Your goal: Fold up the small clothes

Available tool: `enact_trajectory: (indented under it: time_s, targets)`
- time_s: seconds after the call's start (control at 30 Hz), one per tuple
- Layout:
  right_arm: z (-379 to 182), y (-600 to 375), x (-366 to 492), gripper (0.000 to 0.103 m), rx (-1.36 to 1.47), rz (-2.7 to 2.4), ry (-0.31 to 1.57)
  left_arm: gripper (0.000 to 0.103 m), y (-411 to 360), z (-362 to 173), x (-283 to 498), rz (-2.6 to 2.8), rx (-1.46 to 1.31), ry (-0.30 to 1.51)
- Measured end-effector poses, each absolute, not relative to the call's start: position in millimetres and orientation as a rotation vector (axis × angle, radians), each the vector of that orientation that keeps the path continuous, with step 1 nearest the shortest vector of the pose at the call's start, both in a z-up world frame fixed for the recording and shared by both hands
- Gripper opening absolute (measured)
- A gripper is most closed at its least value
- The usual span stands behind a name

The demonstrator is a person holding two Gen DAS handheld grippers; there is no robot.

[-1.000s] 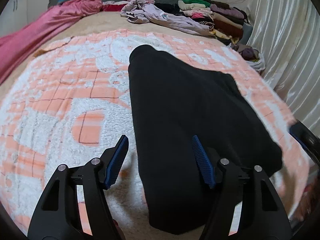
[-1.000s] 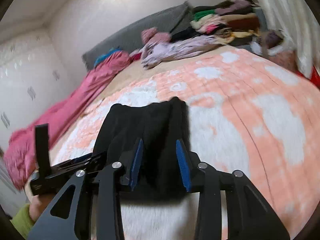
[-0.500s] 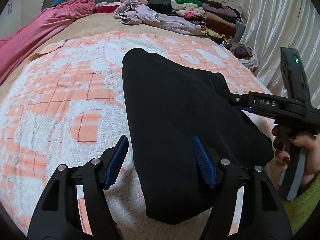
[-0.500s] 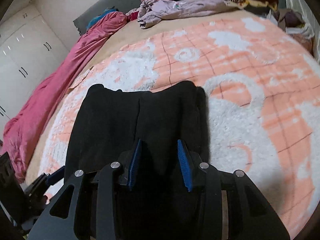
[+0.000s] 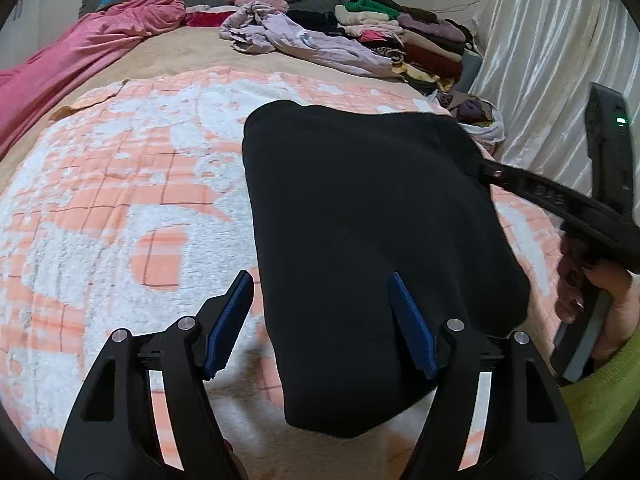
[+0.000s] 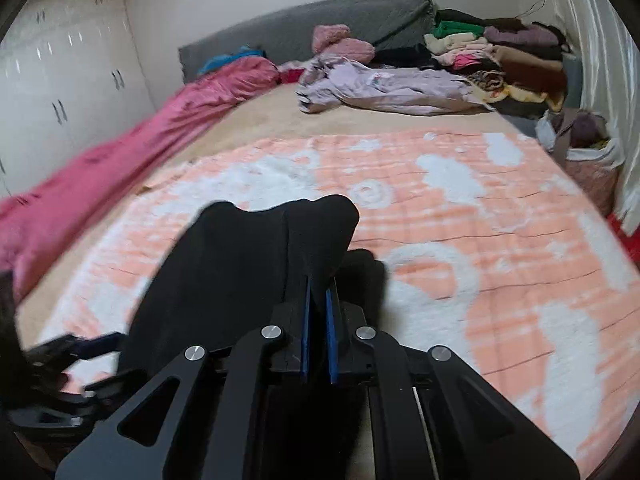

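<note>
A: Right gripper (image 6: 318, 316) first, and your jaws are pinched tight on a ridge of the black garment (image 6: 248, 276). Half a second back those blue pads stood apart over the cloth; now they've closed on it.

B: So you've got your grab. The fabric peaks up out of the pads, which suggests you're lifting that edge to start a fold.

A: Left gripper (image 5: 320, 324) tells another story: your jaws are wide, holding nothing. The left pad is over the blanket (image 5: 120, 208), the right pad over the garment's near end.

B: No change there from a second ago, same spread, same hover. You'll probably want it down on the near hem before you carry the fold over.

A: The garment lies on the orange-and-white blanket, mid-bed, a dark slab running away from you. From the left view, your right tool reaches in at its far right corner (image 5: 496, 172), further up the cloth than before.

B: Beyond that, the lilac heap (image 6: 392, 84) and the stacked pile (image 6: 500, 56) by the headboard, well apart.
</note>
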State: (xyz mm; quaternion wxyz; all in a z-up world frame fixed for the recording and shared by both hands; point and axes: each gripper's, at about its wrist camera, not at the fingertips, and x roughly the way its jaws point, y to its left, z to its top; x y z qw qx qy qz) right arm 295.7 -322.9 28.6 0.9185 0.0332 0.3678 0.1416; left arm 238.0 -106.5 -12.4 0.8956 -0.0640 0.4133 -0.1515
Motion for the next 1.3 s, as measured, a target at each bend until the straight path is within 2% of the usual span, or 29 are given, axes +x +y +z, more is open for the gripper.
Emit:
enact_trajectory:
  time_s: [0.27, 0.37, 0.47, 0.7, 0.83, 0.87, 0.9, 1.07, 1.3]
  targets:
    - [-28, -328, 312, 0.007, -0.005, 0.212, 0.844, 0.069, -115, -26, 242, -0.321, -0.114, 0.896]
    - [-16, -338, 302, 0.021, 0.067, 0.212, 0.809, 0.072, -108, -28, 242, -0.313, -0.123, 0.899]
    - [2, -358, 280, 0.022, 0.216, 0.249, 0.760, 0.072, -101, -28, 243, -0.311, -0.139, 0.900]
    - [6, -358, 230, 0.036, 0.337, 0.401, 0.802, 0.072, -100, -30, 240, -0.312, -0.152, 0.896]
    - [-6, -346, 224, 0.034, 0.350, 0.436, 0.844, 0.072, -102, -28, 238, -0.305, -0.137, 0.897]
    - [-9, -345, 225, 0.020, 0.343, 0.435, 0.850, 0.072, -102, -28, 237, -0.304, -0.131, 0.898]
    - [-12, -343, 225, 0.016, 0.334, 0.430, 0.861, 0.072, -103, -27, 236, -0.303, -0.126, 0.898]
    - [1, -345, 212, 0.014, 0.248, 0.388, 0.811, 0.072, -104, -21, 233, -0.305, -0.101, 0.888]
    - [-27, -335, 211, 0.019, 0.209, 0.303, 0.841, 0.072, -104, -30, 233, -0.297, -0.096, 0.903]
